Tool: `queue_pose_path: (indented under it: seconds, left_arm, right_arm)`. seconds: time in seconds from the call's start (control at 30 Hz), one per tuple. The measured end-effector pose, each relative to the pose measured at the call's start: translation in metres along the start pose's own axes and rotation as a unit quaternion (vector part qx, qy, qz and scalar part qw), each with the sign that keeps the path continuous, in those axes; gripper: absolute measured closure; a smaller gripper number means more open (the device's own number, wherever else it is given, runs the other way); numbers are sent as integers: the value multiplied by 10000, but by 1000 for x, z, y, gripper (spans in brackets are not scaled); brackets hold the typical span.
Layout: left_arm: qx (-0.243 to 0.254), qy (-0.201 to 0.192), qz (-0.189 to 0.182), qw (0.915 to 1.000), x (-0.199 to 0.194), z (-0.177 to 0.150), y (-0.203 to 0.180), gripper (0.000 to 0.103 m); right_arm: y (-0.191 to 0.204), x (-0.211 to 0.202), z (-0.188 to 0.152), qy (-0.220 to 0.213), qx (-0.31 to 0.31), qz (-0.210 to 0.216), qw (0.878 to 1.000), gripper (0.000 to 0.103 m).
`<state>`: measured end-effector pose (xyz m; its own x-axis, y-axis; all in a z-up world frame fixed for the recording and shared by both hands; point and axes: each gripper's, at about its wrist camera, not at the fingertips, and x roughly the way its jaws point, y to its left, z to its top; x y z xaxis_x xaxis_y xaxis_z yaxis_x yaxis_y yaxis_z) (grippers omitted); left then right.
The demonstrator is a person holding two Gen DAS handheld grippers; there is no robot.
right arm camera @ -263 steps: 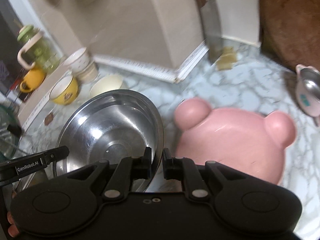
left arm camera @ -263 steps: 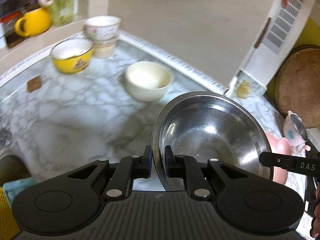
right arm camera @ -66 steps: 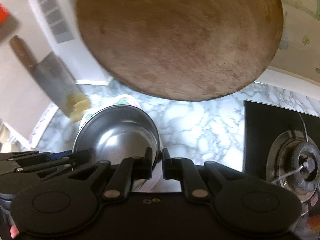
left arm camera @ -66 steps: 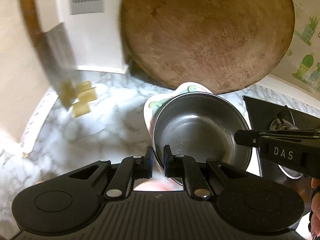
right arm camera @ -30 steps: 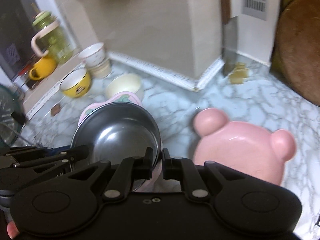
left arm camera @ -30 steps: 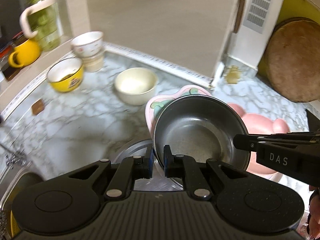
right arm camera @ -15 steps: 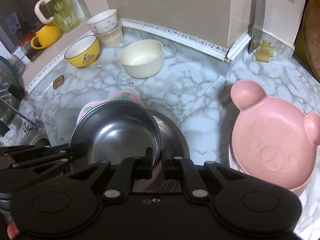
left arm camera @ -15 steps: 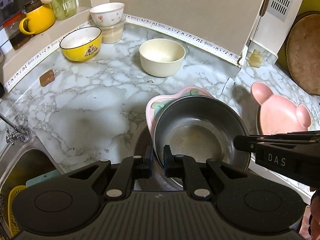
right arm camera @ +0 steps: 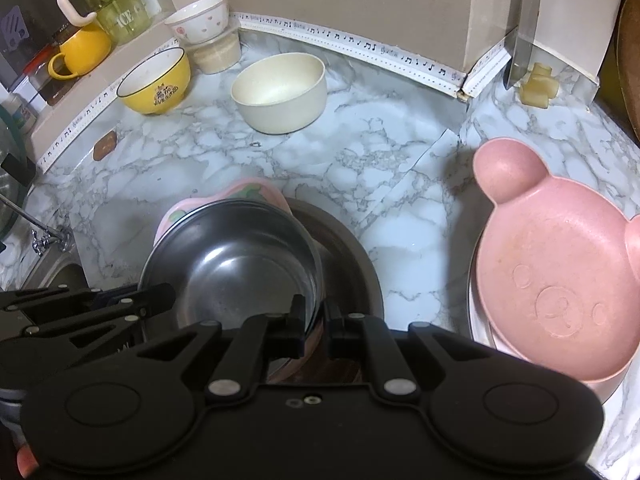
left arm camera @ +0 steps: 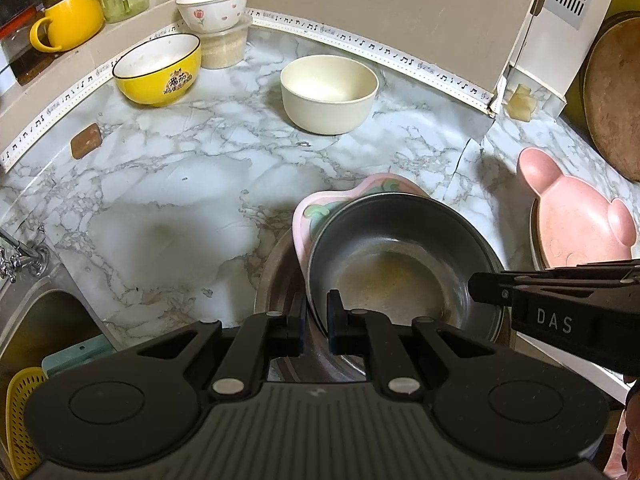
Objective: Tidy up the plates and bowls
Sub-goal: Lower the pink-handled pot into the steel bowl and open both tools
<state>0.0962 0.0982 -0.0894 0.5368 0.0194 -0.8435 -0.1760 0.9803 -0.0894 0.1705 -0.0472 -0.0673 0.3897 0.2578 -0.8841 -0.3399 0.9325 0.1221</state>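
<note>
Both grippers are shut on the rim of a small steel bowl (left arm camera: 400,264) that sits in a pink flowered bowl (left arm camera: 316,210). My left gripper (left arm camera: 316,316) pinches its left rim. My right gripper (right arm camera: 316,316) pinches its right rim (right arm camera: 240,264). The pair hangs just above a large steel bowl (right arm camera: 352,264) on the marble counter (left arm camera: 180,200). A pink bear-shaped plate (right arm camera: 560,280) lies to the right. A cream bowl (left arm camera: 328,94), a yellow bowl (left arm camera: 158,68) and a white flowered bowl (left arm camera: 214,8) on a tub stand at the back.
A sink with a tap (left arm camera: 16,260) is at the left. A yellow mug (left arm camera: 68,20) and a green jug (right arm camera: 116,4) stand on the ledge. A cleaver (right arm camera: 524,24) hangs over the back right corner. A round wooden board (left arm camera: 616,92) leans at the right.
The stacked steel and pink bowls came from the wooden board across to the counter, and have sunk lower over the large steel bowl. Both grippers have stayed shut on the rim.
</note>
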Motion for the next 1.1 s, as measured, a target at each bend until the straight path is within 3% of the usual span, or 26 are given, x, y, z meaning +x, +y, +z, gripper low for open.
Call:
queue_pose_path:
  seconds: [0.4, 0.63, 0.93, 1.1]
  left_arm:
    - [-51, 6, -39, 10000, 5, 2, 4, 94]
    - [-171, 23, -166, 9997, 5, 3, 10, 94]
    - [140, -74, -105, 9998, -6, 5, 8, 93]
    - [276, -316, -106, 9991, -21, 7, 8, 93]
  right_arm:
    - [-1, 8, 0, 102, 7, 78, 9999, 92]
    - [-2, 7, 2, 134, 32, 204, 9997, 82]
    - [3, -3, 2, 72, -230, 197, 9995, 80]
    - [6, -17, 4, -59, -361, 227, 9991, 77]
